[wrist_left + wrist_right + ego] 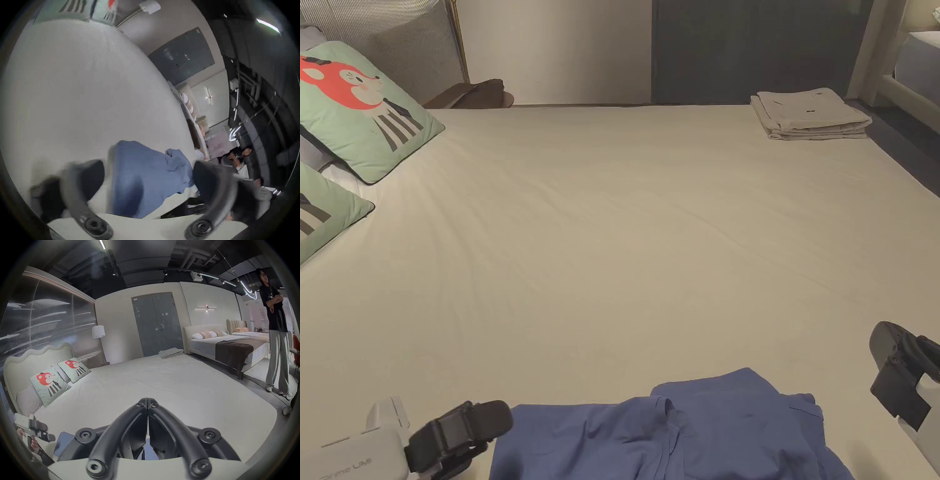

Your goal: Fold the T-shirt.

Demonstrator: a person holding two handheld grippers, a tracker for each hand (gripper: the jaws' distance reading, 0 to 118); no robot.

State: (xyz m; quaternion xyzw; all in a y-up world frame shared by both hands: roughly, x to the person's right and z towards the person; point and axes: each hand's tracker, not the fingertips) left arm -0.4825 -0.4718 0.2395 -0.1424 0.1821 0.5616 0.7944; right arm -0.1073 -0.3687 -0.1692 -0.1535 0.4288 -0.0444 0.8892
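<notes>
T-shirt [675, 431]: lower centre of the head view, on the bed [625, 250].
Left gripper [459, 431]: lower left corner, just left of the T-shirt.
Right gripper [894, 369]: lower right edge, right of the T-shirt.
Folded pile [809, 114]: upper right, on the bed's far corner.
Pillows [359, 106]: upper left edge, on the bed.

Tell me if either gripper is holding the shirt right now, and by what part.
Nothing is held. The left gripper has its jaws spread open above the blue T-shirt; the right gripper has its jaws closed on nothing, over the bed.
</notes>
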